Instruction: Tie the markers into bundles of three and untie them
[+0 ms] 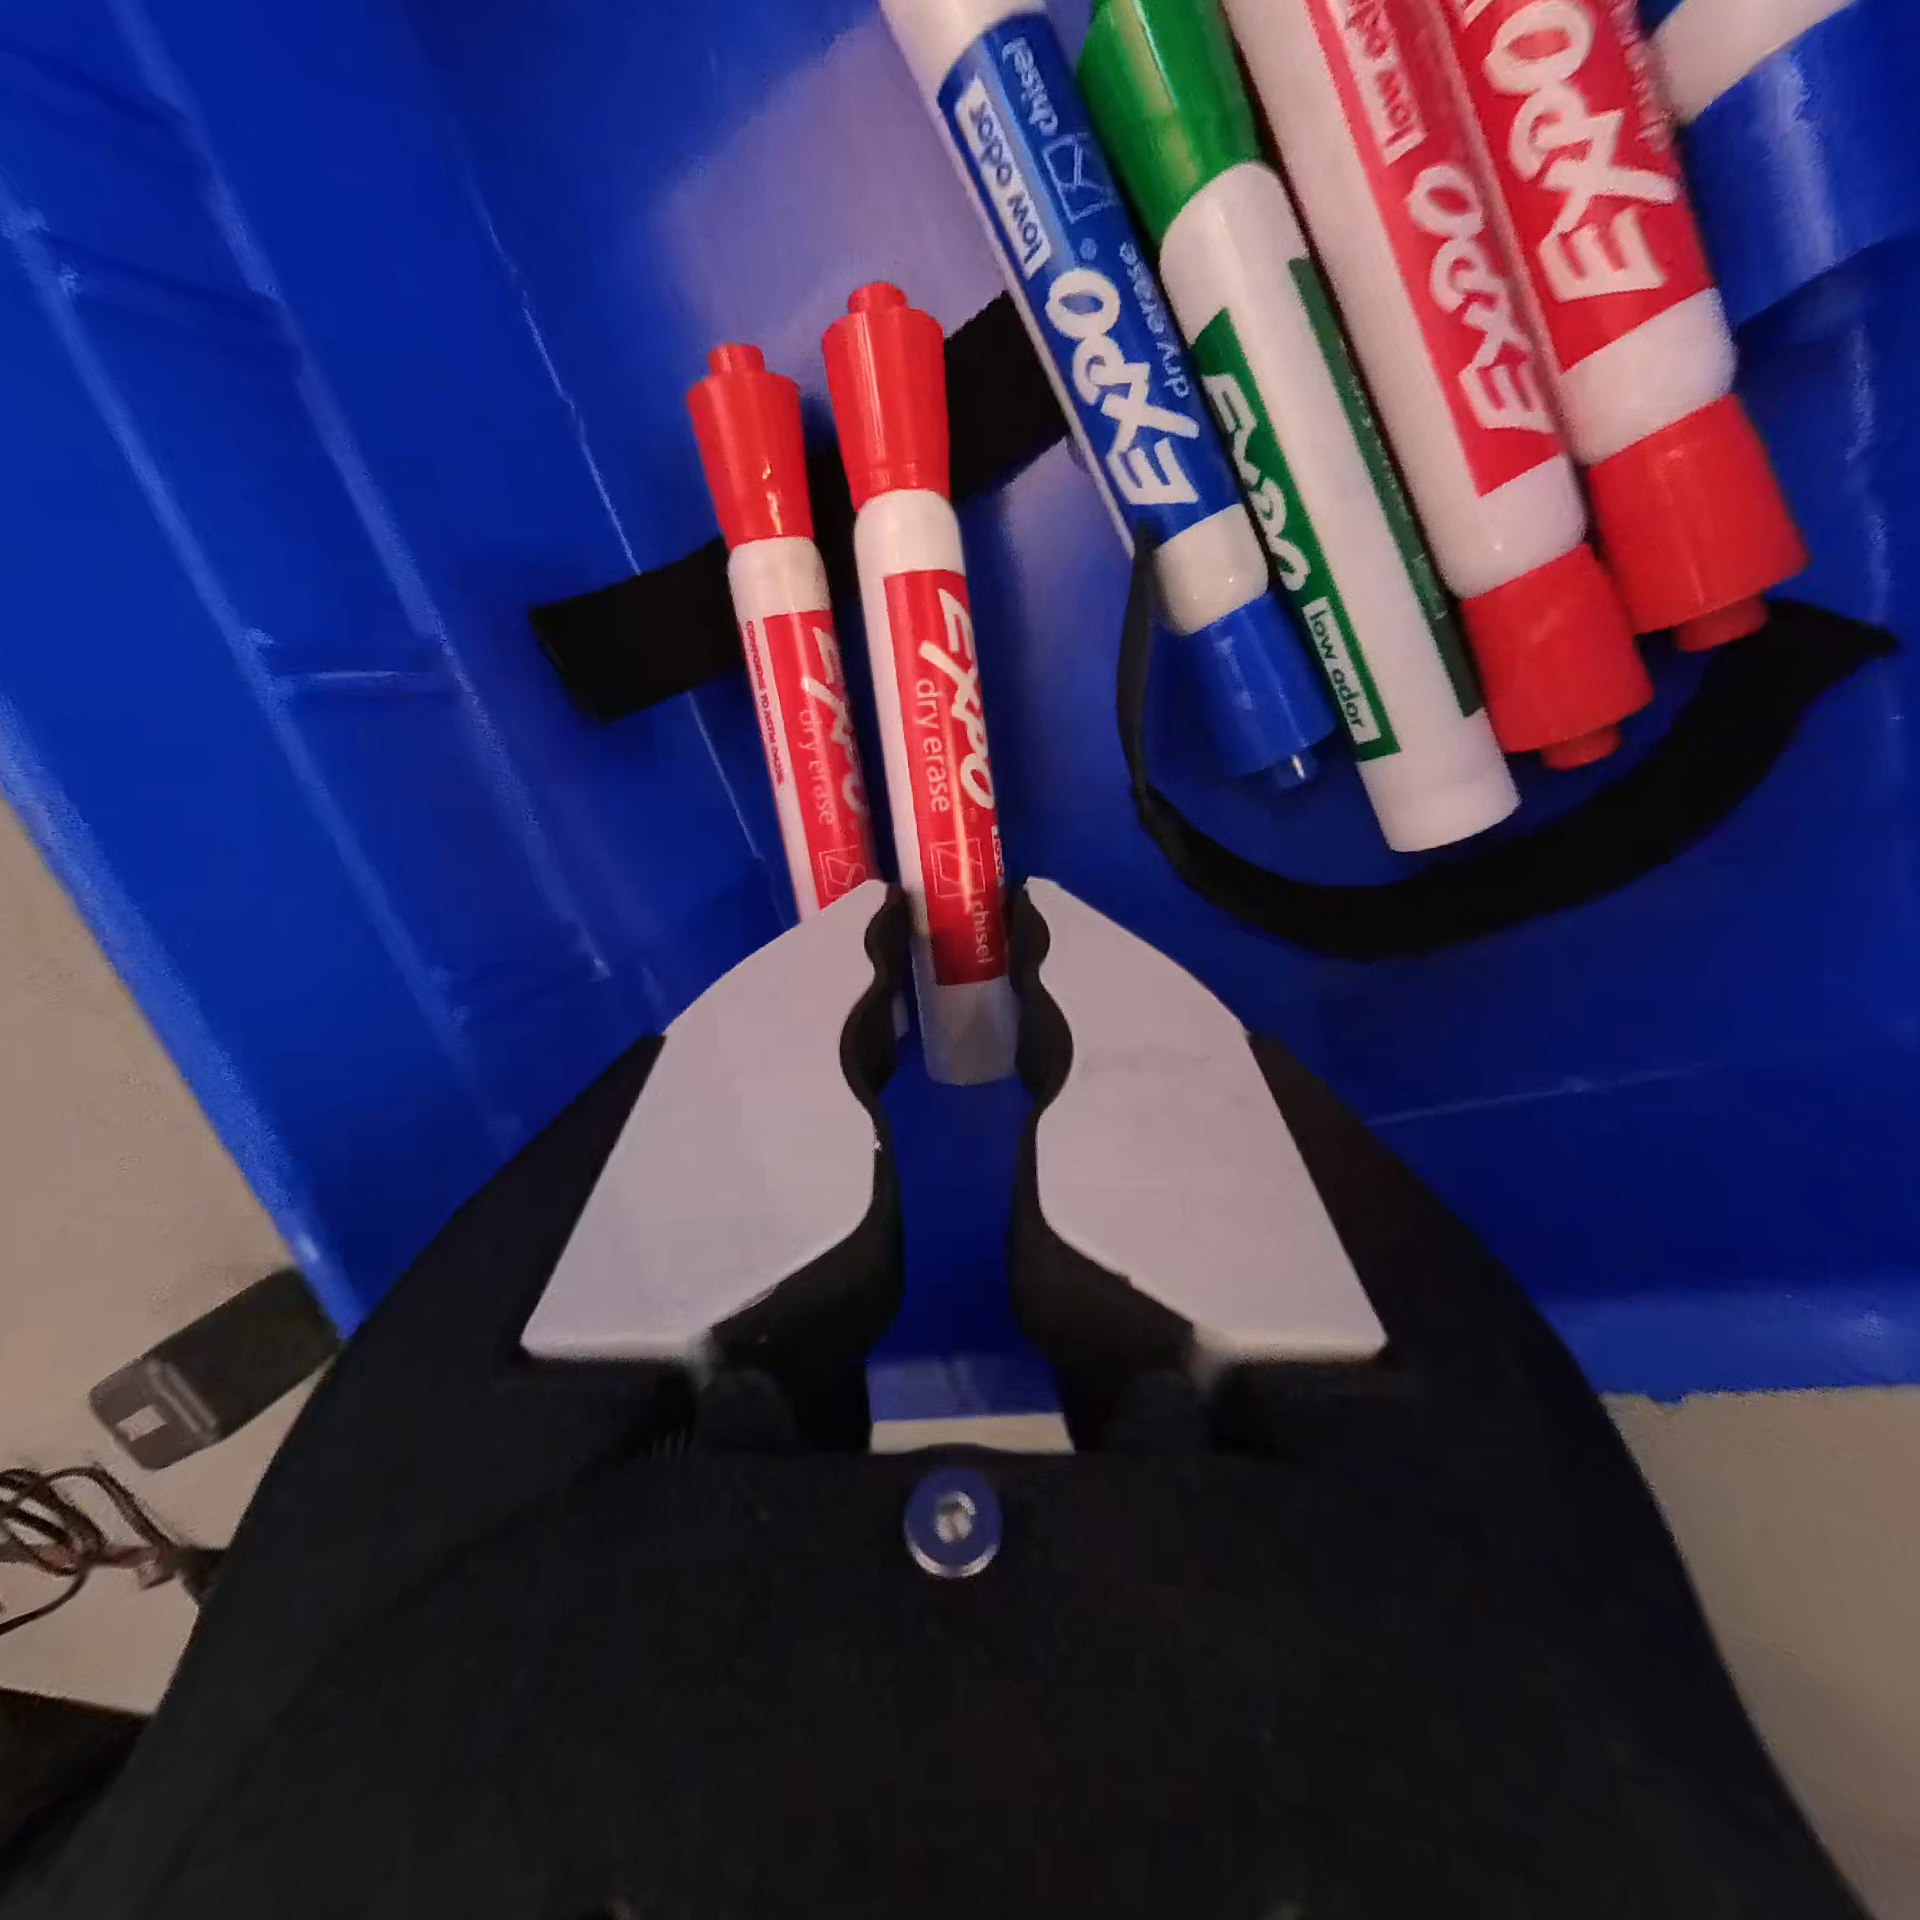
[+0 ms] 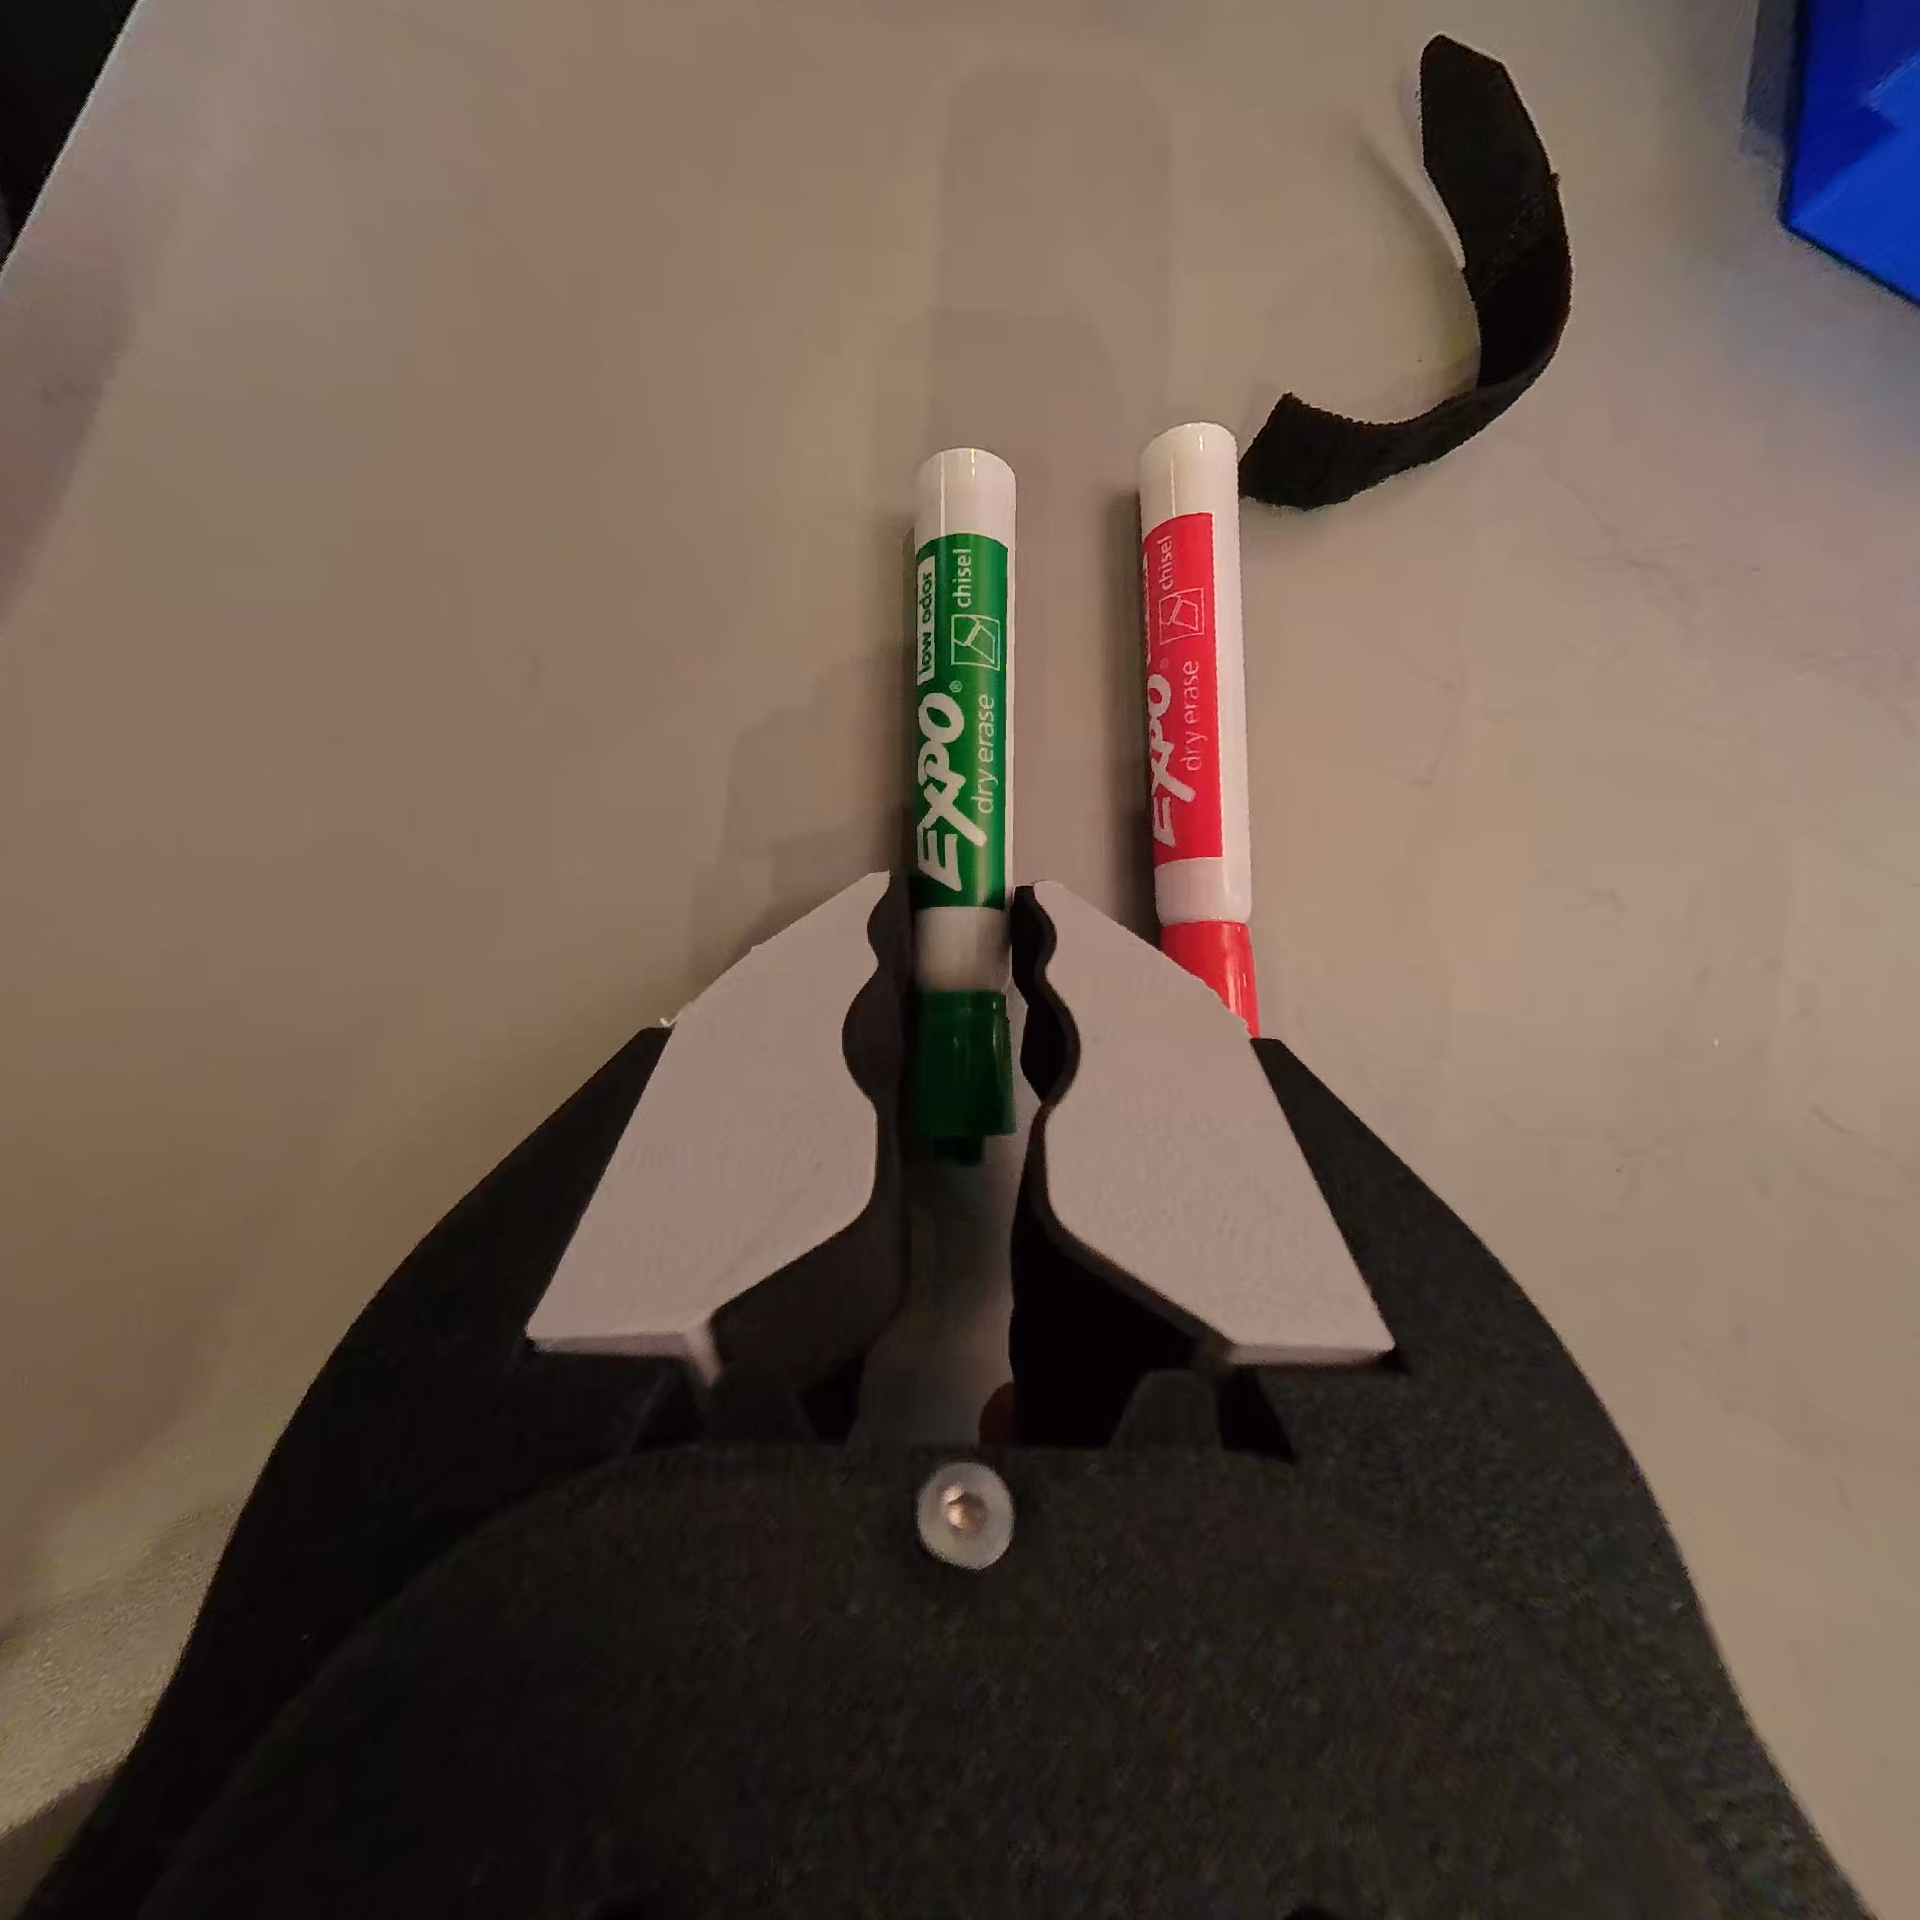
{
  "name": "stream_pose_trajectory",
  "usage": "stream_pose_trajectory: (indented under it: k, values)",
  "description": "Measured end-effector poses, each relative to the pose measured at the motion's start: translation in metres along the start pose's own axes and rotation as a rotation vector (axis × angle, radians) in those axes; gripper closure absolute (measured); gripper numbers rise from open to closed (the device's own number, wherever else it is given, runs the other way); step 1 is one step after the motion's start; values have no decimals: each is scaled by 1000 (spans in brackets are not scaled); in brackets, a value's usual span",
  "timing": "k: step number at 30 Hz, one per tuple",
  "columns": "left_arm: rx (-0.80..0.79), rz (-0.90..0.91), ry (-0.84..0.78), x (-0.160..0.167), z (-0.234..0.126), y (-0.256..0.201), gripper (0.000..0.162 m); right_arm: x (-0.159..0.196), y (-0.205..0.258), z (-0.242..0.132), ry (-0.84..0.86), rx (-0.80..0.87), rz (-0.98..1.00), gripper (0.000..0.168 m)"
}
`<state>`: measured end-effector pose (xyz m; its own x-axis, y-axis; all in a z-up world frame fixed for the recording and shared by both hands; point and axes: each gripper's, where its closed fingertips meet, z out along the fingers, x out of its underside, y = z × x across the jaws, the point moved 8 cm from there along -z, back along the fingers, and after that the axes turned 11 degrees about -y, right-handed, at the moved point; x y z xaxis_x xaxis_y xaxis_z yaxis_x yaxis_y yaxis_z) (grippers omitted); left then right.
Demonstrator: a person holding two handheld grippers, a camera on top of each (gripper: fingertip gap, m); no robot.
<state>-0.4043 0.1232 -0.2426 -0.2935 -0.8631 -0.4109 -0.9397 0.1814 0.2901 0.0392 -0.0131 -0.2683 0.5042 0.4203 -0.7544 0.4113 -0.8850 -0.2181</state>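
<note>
In the left wrist view, my left gripper (image 1: 956, 906) is shut on the white tail end of a red marker (image 1: 920, 644) over the blue bin (image 1: 364, 520). A second red marker (image 1: 774, 623) lies just left of it, across a black strap (image 1: 623, 644). Several more markers lie at the upper right: a blue one (image 1: 1101, 343), a green one (image 1: 1299, 499) and two red ones (image 1: 1455, 312). In the right wrist view, my right gripper (image 2: 961, 906) is shut on a green marker (image 2: 961, 707) near its cap, on the beige table (image 2: 468, 520). A red marker (image 2: 1195, 707) lies parallel on its right.
A curved black strap (image 1: 1455, 904) lies in the bin under the marker group. Another black strap (image 2: 1496, 312) lies on the table beyond the red marker. A corner of the blue bin (image 2: 1860, 135) shows at the top right. A dark adapter and cables (image 1: 197, 1371) lie left of the bin. The gap from one gripper's tips to the other's is roughly 45 centimeters. From my left tips it is roughly 10 centimeters to the black strap (image 1: 623, 644); from my right, 50 centimeters.
</note>
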Motion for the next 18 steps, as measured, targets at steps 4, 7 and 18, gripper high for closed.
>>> stream_pose_trajectory:
  k: [4, 7, 18]
  values:
    - [14, 25, -135, -2, -43, -7, 143, 0, -1, 0, -5, 3, 9, 147]
    - [36, 41, -246, 3, -86, -27, 144, 1, -1, -1, -7, -3, 13, 147]
    - [362, 445, -378, 73, -171, -206, 144, 4, -3, -3, -15, -8, 27, 145]
